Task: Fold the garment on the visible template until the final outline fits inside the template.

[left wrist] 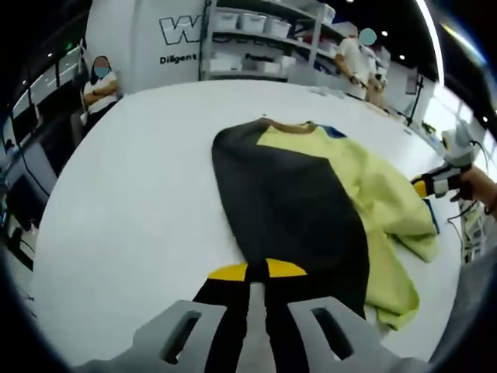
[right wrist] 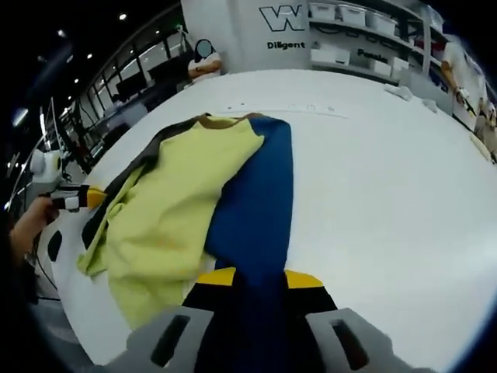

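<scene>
A garment lies flat on the white table, its brown collar at the far end. It shows a yellow-green part between a black part and a blue part. The yellow-green cloth is rumpled at its near end. My left gripper has its yellow-tipped jaws together on the near edge of the black part. My right gripper stands open, the blue part running between its jaws. A hand holds the right gripper at the garment's right side, and the left gripper sits by the black edge.
White shelves with bins stand behind the table. Two people are at the far side, one seated, the other standing by the shelves. Bare table spreads right of the blue part.
</scene>
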Demonstrator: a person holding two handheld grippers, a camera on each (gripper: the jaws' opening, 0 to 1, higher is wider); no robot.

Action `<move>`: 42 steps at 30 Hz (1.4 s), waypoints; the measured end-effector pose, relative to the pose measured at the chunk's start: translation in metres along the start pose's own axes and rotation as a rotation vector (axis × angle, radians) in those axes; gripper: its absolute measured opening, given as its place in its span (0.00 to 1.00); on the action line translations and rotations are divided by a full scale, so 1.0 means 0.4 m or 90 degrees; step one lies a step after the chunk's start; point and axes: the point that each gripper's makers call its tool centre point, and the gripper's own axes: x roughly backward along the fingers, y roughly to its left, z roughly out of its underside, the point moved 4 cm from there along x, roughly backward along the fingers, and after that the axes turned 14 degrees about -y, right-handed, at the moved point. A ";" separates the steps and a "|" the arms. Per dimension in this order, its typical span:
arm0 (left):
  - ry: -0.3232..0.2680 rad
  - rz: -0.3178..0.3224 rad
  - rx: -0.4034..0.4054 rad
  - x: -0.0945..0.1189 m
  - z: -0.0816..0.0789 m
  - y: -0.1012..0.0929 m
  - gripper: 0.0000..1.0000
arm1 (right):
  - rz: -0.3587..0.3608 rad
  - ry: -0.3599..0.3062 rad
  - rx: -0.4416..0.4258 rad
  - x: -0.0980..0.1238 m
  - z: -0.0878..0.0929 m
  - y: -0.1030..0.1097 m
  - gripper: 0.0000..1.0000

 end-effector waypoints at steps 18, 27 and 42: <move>0.012 -0.015 -0.059 0.027 -0.019 0.088 0.02 | 0.004 -0.009 0.033 0.007 -0.068 -0.098 0.00; 0.058 -0.033 -0.110 0.022 -0.021 0.163 0.02 | 0.018 0.027 0.105 -0.005 -0.094 -0.164 0.00; 0.073 -0.077 -0.116 0.016 -0.039 0.255 0.02 | 0.078 0.021 0.023 -0.032 -0.126 -0.282 0.00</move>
